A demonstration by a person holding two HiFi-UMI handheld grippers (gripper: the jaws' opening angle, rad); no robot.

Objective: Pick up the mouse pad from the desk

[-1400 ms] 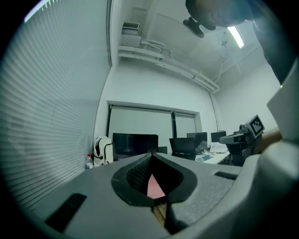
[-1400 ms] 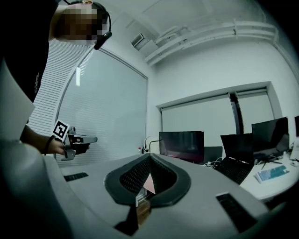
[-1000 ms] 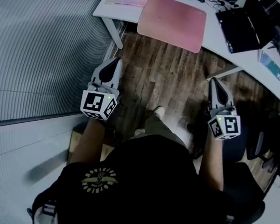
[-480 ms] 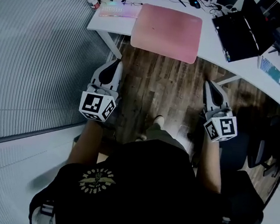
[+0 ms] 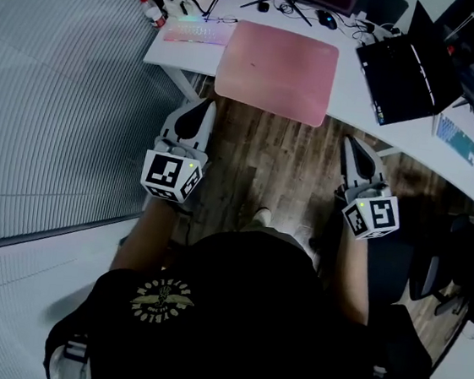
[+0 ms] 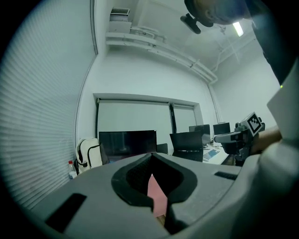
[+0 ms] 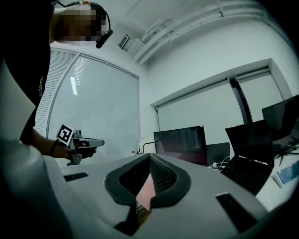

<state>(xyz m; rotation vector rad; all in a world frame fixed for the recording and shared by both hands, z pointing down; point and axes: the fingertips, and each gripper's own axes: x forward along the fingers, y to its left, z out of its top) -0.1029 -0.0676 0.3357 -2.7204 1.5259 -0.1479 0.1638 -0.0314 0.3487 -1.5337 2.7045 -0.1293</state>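
Ahead, the mouse pad [image 5: 276, 72] lies on the desk [image 5: 348, 93] beyond left tongs [image 5: 203, 107] and right tongs [image 5: 351, 146], both closed.

Left hand-held gripper [image 5: 205, 106] level, jaws together, empty; right hand-held gripper [image 5: 350, 143] same.

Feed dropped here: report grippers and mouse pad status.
Left gripper, right gripper shut, empty, short of desk. Pink mouse pad flat, untouched. Keyboard, laptop flank it, not blocking.

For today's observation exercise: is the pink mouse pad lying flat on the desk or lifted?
Flat: the mouse pad lies spread on the desk, no corner raised.
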